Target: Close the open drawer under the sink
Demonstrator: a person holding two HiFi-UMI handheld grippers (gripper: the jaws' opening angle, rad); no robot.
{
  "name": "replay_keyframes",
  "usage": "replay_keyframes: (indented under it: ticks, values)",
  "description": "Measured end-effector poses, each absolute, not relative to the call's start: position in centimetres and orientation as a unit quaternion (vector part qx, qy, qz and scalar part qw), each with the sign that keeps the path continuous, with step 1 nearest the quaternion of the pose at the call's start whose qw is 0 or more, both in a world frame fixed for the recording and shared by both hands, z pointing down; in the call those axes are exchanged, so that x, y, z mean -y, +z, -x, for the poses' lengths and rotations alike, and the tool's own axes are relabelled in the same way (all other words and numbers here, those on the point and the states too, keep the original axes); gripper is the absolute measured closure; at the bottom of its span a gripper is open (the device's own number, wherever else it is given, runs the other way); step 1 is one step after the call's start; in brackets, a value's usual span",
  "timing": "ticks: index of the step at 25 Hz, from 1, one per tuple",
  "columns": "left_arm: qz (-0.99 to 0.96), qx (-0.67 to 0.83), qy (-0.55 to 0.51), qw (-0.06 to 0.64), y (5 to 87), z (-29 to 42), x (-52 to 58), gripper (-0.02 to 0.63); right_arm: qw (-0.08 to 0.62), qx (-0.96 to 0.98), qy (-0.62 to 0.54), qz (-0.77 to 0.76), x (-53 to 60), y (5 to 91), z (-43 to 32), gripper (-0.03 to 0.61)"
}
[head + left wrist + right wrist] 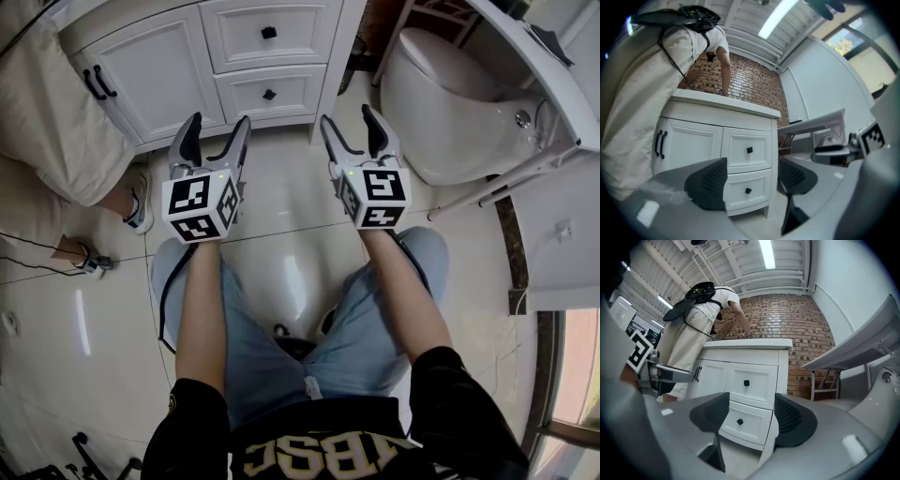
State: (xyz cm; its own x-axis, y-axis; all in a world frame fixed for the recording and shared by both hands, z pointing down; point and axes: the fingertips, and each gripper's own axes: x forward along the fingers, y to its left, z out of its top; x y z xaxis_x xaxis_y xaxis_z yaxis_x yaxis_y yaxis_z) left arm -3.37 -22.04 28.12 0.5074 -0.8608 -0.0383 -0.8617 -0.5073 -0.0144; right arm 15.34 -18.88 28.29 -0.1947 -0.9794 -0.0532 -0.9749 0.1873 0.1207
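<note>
The white vanity cabinet stands ahead of me with two stacked drawers on its right half. Both the upper drawer and the lower drawer sit flush with the cabinet front, each with a small black knob. My left gripper hovers open and empty over the floor just short of the cabinet base. My right gripper is open and empty beside it, near the cabinet's right corner. In the left gripper view the lower drawer shows between the spread jaws of the left gripper. The right gripper frames the same lower drawer.
A person in beige clothes leans over the countertop at the cabinet's left, one shoe close to my left gripper. A white toilet stands to the right, and a white folding table beyond it. A cable lies on the tiled floor.
</note>
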Motion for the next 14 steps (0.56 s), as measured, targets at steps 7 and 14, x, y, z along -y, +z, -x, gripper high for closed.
replay_keyframes:
  ticks: [7,14]
  values:
    - [0.863,-0.502,-0.004,0.060,26.3,2.6,22.2,0.229,-0.025,0.755,-0.075,-0.651,18.4,25.3,-17.9,0.282]
    - [0.858,-0.510,0.037,0.041,25.3,4.4,23.0,0.235,-0.085,0.744,-0.045,-0.662,19.7,25.4,-18.2,0.278]
